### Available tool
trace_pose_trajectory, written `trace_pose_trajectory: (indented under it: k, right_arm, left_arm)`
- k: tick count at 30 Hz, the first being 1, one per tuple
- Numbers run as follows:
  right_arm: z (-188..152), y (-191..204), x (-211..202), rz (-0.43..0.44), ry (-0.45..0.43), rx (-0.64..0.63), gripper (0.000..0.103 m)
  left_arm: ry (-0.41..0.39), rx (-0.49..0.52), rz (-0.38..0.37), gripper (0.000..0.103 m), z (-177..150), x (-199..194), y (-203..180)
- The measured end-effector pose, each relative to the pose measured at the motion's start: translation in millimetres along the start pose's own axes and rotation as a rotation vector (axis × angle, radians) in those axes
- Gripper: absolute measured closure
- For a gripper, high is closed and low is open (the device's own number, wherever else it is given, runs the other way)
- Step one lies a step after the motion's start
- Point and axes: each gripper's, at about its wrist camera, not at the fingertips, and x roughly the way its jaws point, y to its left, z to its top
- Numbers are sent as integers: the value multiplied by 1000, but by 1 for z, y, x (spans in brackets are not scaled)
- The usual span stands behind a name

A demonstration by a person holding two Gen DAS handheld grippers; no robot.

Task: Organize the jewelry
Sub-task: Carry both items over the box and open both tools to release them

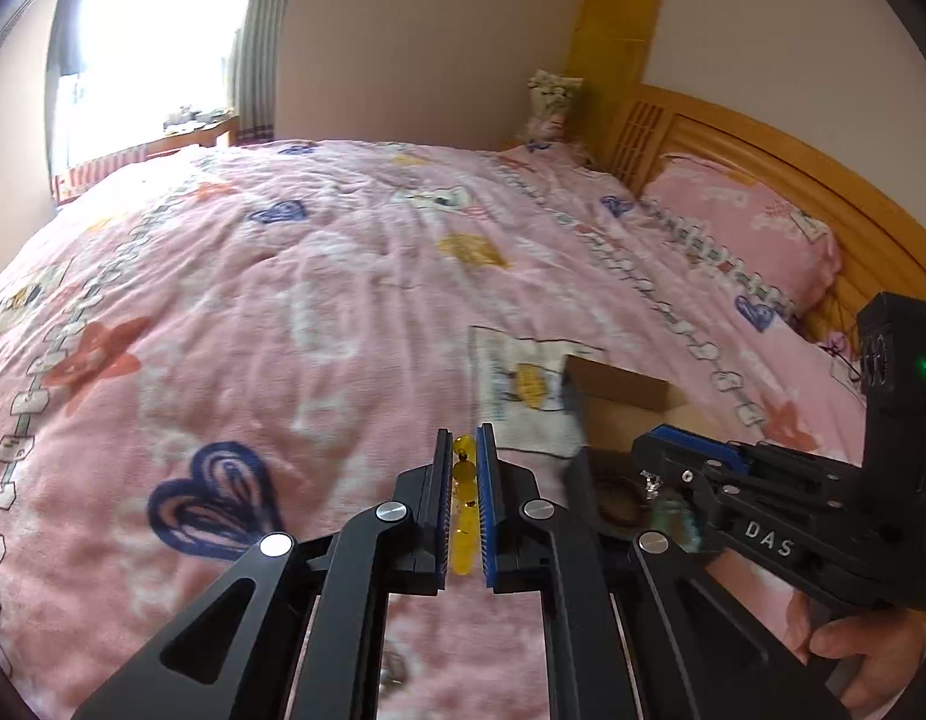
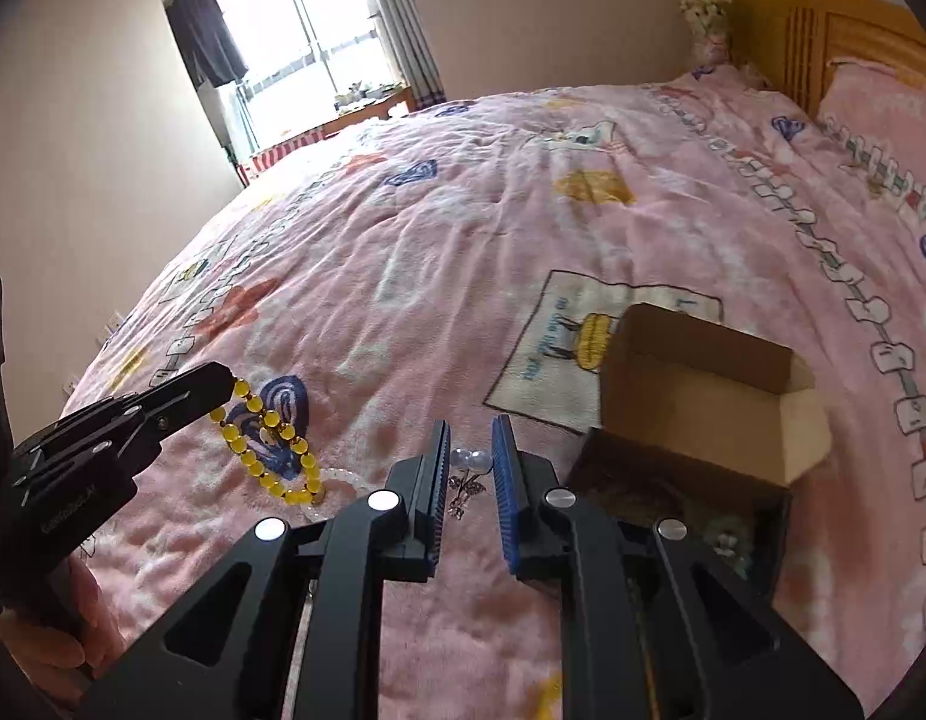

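My left gripper [image 1: 466, 441] is shut on a yellow bead bracelet [image 1: 463, 516], whose beads fill the gap between the blue pads. In the right wrist view the yellow bracelet [image 2: 264, 450] dangles as a loop from the left gripper [image 2: 225, 384] above the pink blanket. My right gripper [image 2: 469, 429] is shut on a small piece of clear beads [image 2: 470, 459], with silver butterfly charms [image 2: 463, 492] hanging under it. The right gripper [image 1: 646, 456] hovers at the near edge of an open cardboard box [image 2: 703, 372]. A white pearl strand [image 2: 342, 477] lies on the blanket, partly hidden.
The pink patterned blanket [image 1: 282, 300] covers the whole bed. The box's dark inside [image 2: 727, 540] holds some blurred jewelry. A pink pillow [image 1: 745, 222] and a wooden headboard [image 1: 823, 180] are at the far right. A hand [image 1: 865, 648] grips the right tool.
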Motion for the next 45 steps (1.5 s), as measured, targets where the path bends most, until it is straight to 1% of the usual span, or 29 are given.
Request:
trace_pose_trajectory:
  k: [4, 6, 8, 10, 14, 16, 20, 26, 28, 31, 33, 36, 41, 42, 43, 44, 45]
  right_arm:
    - [-8, -26, -46, -55, -30, 47, 88]
    - [-15, -41, -60, -77, -37, 72, 88]
    - [-22, -53, -68, -98, -40, 86, 88]
    - [-26, -66, -71, -120, -41, 99, 88]
    - [-30, -90, -68, -123, -34, 142, 88]
    - [-29, -100, -64, -130, -26, 150, 88]
    - [-28, -110, -52, -138, -11, 150, 88]
    - [-25, -116, -43, -131, -13, 174, 88]
    - [-24, -116, -41, -140, -14, 187, 88]
    - [-24, -116, -39, -112, -14, 202, 87]
    - [-24, -117, -37, -98, -18, 218, 87]
    - [-25, -118, -34, -103, -20, 236, 85]
    - [-25, -119, -34, -106, -25, 244, 85]
    - [-25, -120, -35, -104, -28, 249, 85]
    - [-25, -120, -36, -105, -30, 250, 85]
    - [-25, -120, -37, -107, -33, 250, 85]
    - [-25, -120, -38, -105, -37, 252, 85]
  left_arm:
    - [0, 49, -17, 94, 11, -1, -37]
    - [8, 65, -34, 94, 17, 1, -52]
    - [14, 92, -26, 94, 20, 4, -67]
    - [18, 118, -20, 94, 21, 8, -81]
    - [32, 179, -21, 94, 20, 20, -108]
    - [43, 203, -5, 94, 19, 28, -119]
    - [69, 235, -10, 94, 16, 49, -135]
    - [88, 266, -4, 94, 8, 67, -143]
    - [93, 258, 3, 94, 6, 72, -143]
    - [111, 232, -8, 94, 3, 79, -141]
    - [114, 229, -14, 94, 2, 81, -140]
    - [116, 235, 2, 94, 2, 81, -141]
    - [119, 235, 27, 94, 4, 79, -139]
    - [121, 227, 27, 91, 6, 78, -137]
    - [124, 221, 24, 80, 7, 77, -135]
    - [124, 215, 20, 72, 8, 76, -134]
    - [116, 212, 22, 54, 9, 73, -133]
